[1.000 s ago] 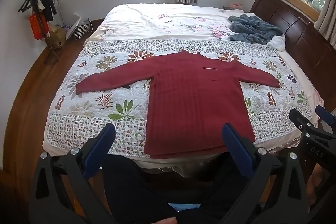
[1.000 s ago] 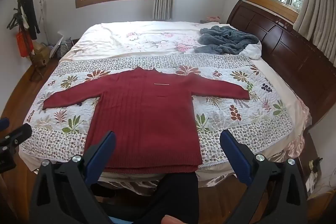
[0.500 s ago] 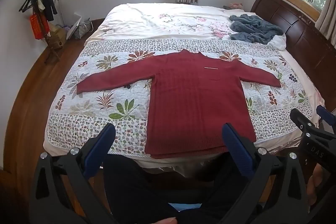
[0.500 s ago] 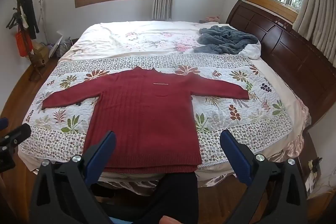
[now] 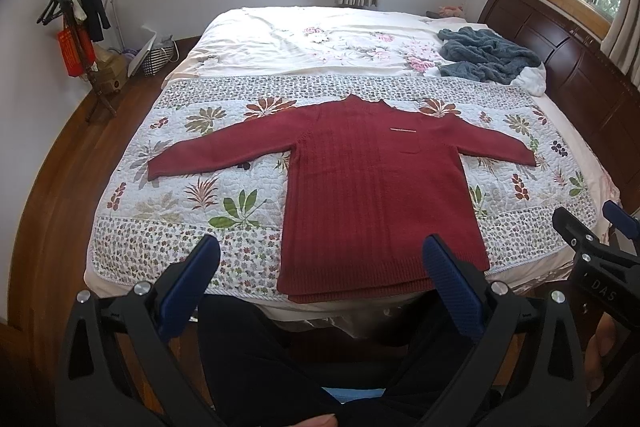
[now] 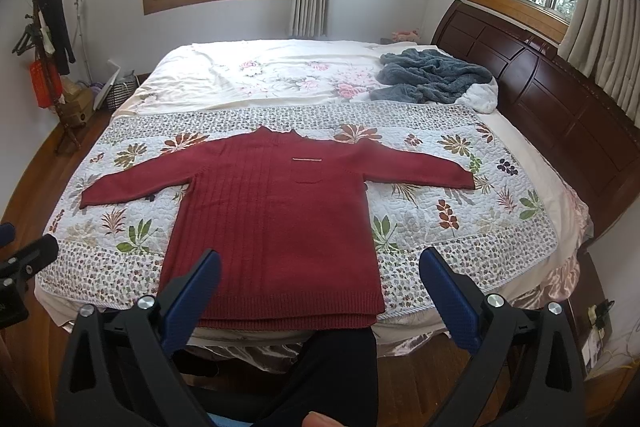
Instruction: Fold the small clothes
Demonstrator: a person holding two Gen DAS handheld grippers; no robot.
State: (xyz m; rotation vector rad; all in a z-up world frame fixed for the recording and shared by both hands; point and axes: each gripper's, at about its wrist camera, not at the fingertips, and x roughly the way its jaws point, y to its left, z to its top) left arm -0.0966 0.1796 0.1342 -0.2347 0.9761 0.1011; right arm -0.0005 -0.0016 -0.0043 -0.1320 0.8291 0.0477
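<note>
Ahead of both tongs, the red sweater is matt ribbed knit, lying on a quilted, stitched cotton bedspread. Beyond it, a fluffy grey blanket looks like fleece. Right of the right gripper, the headboard is glossy dark wood. The gripper's finger pads are textured blue rubber on matt black plastic.

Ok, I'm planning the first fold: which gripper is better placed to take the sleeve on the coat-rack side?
Probably the left hand-held gripper. It hangs open before the sweater on the coat-rack side; that sleeve lies flat nearby. The right hand-held gripper, also open, would have to cross the sweater's body.
</note>
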